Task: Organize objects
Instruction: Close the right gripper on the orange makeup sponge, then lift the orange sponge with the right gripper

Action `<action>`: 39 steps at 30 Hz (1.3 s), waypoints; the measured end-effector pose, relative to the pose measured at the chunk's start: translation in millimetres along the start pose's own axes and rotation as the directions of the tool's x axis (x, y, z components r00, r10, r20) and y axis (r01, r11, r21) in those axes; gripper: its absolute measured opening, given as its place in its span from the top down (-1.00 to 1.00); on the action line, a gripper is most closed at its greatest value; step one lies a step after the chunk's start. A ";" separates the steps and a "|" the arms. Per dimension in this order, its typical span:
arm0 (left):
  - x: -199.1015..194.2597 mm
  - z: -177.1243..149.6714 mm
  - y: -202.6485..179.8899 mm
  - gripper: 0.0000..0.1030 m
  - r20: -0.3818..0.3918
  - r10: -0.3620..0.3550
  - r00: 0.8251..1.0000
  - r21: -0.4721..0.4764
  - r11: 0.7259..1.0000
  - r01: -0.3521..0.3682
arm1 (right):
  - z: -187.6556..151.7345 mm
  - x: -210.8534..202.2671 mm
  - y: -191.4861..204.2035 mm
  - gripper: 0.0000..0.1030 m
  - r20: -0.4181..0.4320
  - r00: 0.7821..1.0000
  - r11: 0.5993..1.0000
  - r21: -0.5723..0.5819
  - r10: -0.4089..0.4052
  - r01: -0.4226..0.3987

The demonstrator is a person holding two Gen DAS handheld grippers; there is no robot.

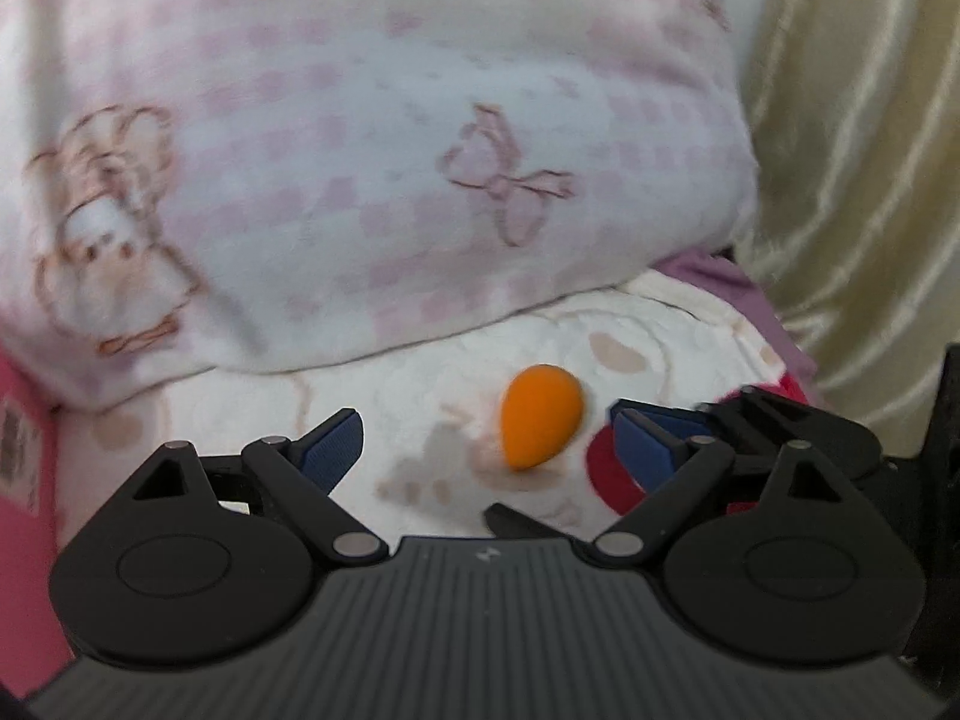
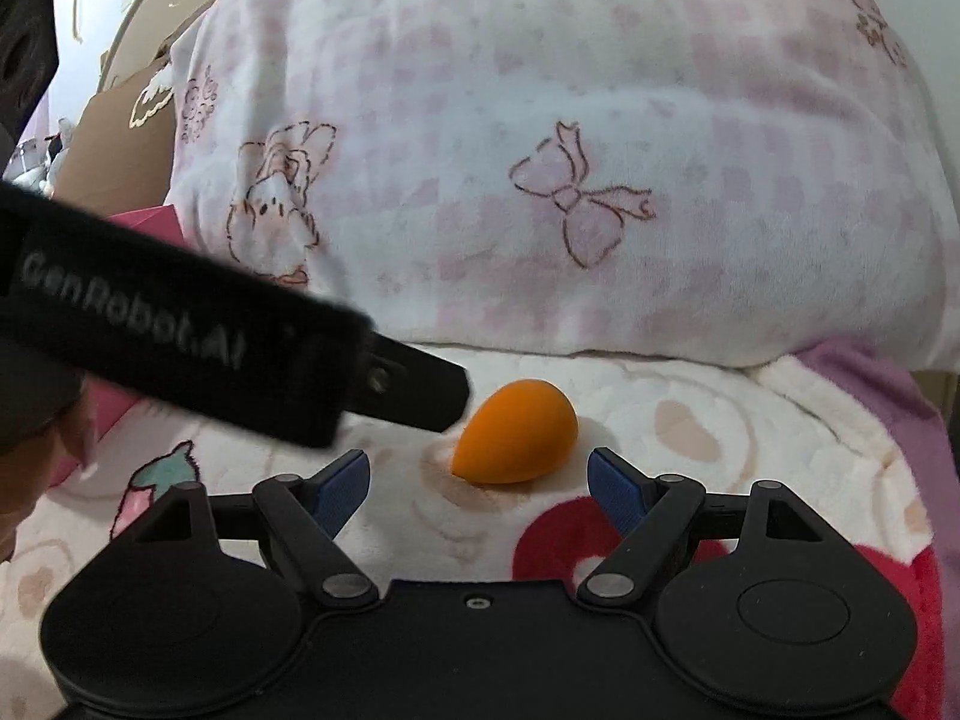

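An orange egg-shaped sponge lies on a fluffy white blanket printed with pale beige shapes and a red patch, its pointed end toward the near left and its rounded end toward the far right. Just beyond it, on the far side, a plump pillow in white and pink check, drawn with bows and a rabbit figure, rests on the blanket.

The left gripper hovers near the sponge with its blue-padded fingers spread wide; nothing is between them, and the sponge sits just ahead, nearer the right-hand finger. In the right wrist view this same tool comes in from the left as a dark bar with lettering, and its tip ends just beside the sponge's narrow end; whether it touches cannot be told.

The right gripper is likewise spread wide and holds nothing, with the sponge lying just past its fingertips, roughly centred in the gap. In the left wrist view its blue pad and black linkage show at the right, close behind the left gripper's own right finger.

A pale gold curtain hangs at the far right, and a cardboard box stands at the far left beside the pillow
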State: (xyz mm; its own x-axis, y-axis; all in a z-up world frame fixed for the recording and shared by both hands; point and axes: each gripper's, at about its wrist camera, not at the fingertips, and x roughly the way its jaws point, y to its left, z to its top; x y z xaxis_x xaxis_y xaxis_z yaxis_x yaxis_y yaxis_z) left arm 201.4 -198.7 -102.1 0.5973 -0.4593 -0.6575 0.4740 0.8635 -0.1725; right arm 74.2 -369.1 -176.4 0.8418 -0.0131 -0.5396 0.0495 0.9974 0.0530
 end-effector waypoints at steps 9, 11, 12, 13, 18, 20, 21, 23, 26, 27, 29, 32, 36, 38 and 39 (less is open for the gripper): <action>23.2 6.4 8.0 -0.40 -0.006 -0.055 0.998 -0.080 0.995 0.054 | 1.9 6.2 10.3 -0.61 -0.062 0.998 0.991 -0.130 0.009 -0.017; 26.2 2.8 2.6 -0.27 -0.004 -0.029 1.000 -0.043 0.999 0.029 | 1.9 2.6 14.0 -0.61 -0.037 0.999 0.986 -0.161 0.029 -0.034; 27.3 1.2 0.8 -0.23 0.002 -0.034 0.999 -0.029 0.999 0.034 | 2.6 3.6 13.5 -0.61 -0.043 0.999 0.987 -0.153 0.032 -0.038; 27.8 0.5 0.4 -0.19 0.008 -0.044 0.999 -0.028 0.999 0.044 | 2.9 5.0 12.3 -0.61 -0.043 0.999 0.990 -0.140 0.024 -0.030; 33.4 3.4 -3.7 0.04 -0.003 -0.092 0.996 -0.024 0.995 0.092 | 3.5 13.2 0.4 -0.49 -0.035 0.999 0.995 -0.095 0.001 -0.004; 36.1 4.8 -4.3 0.40 -0.009 -0.095 0.995 -0.030 0.995 0.095 | 4.5 14.8 -4.4 -0.27 -0.038 0.999 0.997 -0.078 -0.004 0.001; 37.6 5.0 -2.8 0.46 -0.012 -0.103 0.995 -0.055 0.993 0.102 | 4.3 13.8 -6.7 -0.01 -0.035 0.999 0.997 -0.073 -0.008 0.006; 38.4 4.8 -1.1 0.47 -0.013 -0.113 0.994 -0.079 0.991 0.112 | 4.6 12.2 -6.0 0.04 -0.025 0.999 0.996 -0.089 -0.030 0.027; 40.2 4.6 0.3 0.48 -0.029 -0.113 0.993 -0.079 0.991 0.110 | 1.8 15.3 0.0 0.04 -0.032 0.998 0.990 -0.135 -0.053 0.048; 42.0 4.1 1.0 0.48 -0.038 -0.116 0.993 -0.087 0.990 0.112 | -0.2 14.7 -0.6 0.04 -0.038 0.997 0.990 -0.131 -0.060 0.055; 44.9 3.0 0.9 0.48 -0.041 -0.112 0.993 -0.091 0.990 0.108 | -0.6 16.3 -0.8 0.04 -0.043 0.997 0.991 -0.119 -0.070 0.065; 46.1 2.3 -1.6 0.47 -0.047 -0.105 0.993 -0.074 0.992 0.101 | -1.4 20.2 -2.9 -0.07 -0.047 0.996 0.991 -0.112 -0.076 0.071; 43.5 3.2 0.6 0.47 -0.059 -0.144 0.988 -0.112 0.984 0.136 | 2.8 23.2 -14.4 0.00 -0.048 0.999 0.998 -0.066 -0.025 0.022; 39.8 3.8 2.1 0.47 -0.052 -0.144 0.988 -0.128 0.982 0.136 | 3.2 17.5 -13.1 0.03 -0.033 0.999 0.997 -0.080 -0.019 0.016; 38.2 3.2 2.1 0.47 -0.052 -0.144 0.988 -0.136 0.981 0.136 | 2.6 15.4 -10.6 0.04 -0.029 0.999 0.995 -0.101 -0.023 0.020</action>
State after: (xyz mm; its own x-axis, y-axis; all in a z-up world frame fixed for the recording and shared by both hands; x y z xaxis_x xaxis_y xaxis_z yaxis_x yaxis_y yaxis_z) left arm 227.3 -215.1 -125.2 0.4884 -0.5673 -0.6631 0.4582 0.8134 -0.3584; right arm 88.1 -380.0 -183.2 0.8243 -0.0337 -0.5651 0.0113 0.9990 -0.0430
